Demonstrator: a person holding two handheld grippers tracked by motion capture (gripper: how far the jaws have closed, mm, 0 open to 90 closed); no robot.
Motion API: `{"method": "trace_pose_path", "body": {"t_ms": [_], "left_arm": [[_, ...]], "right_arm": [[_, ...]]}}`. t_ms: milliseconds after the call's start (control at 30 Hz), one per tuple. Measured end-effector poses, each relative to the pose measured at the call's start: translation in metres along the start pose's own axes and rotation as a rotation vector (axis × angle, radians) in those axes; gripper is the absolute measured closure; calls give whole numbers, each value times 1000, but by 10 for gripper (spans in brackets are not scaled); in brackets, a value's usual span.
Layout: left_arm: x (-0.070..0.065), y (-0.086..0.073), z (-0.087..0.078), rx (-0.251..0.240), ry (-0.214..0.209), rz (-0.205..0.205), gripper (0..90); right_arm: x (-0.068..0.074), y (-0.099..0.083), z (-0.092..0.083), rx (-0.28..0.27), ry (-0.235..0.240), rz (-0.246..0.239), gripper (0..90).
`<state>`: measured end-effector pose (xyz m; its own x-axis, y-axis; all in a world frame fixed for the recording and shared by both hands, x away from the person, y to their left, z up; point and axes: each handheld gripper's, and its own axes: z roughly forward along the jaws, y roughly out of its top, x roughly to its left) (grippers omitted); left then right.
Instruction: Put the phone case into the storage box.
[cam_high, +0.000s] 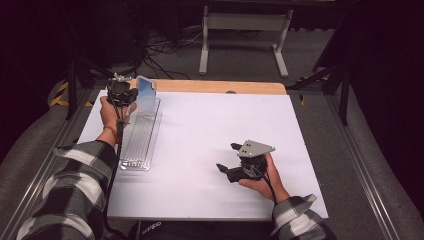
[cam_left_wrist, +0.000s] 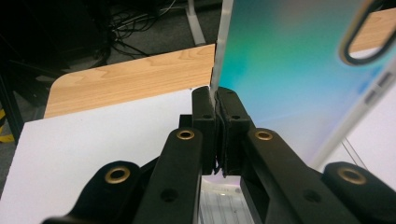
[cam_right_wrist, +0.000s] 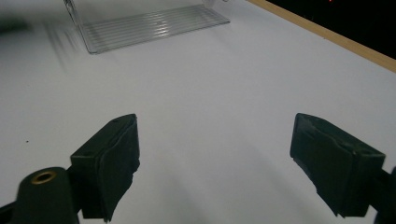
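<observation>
In the upper left of the high view, our left tongs (cam_high: 131, 93) are clamped on the near edge of a thin card (cam_high: 146, 93), a flat sheet with a blue-green sheen, held upright over the far end of a clear ribbed rack (cam_high: 140, 136) that lies on the white desk (cam_high: 210, 130). In the left gripper view the jaws pinch the card (cam_left_wrist: 289, 74) by its edge, and an oval slot shows near its top corner. We judge the card light, stiff and slick, so it may pivot or slide in the pads; a grip set deeper along the edge, away from the slot, should hold it steadier. Our right tongs (cam_high: 229, 157) rest wide open and empty at lower right of the high view, well apart from the rack.
</observation>
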<state>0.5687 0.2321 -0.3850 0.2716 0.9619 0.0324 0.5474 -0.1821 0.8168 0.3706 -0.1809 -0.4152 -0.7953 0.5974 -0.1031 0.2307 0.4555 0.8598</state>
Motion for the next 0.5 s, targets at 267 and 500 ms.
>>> {"method": "trace_pose_path", "body": {"t_ms": [267,500], "left_arm": [[0,-1,1,8,-4,9,865],[1,-5,1,27,-11,11,859]], "right_arm": [[0,0,0,3,-2,2,162],[0,0,1,4,3,-1,163]]}}
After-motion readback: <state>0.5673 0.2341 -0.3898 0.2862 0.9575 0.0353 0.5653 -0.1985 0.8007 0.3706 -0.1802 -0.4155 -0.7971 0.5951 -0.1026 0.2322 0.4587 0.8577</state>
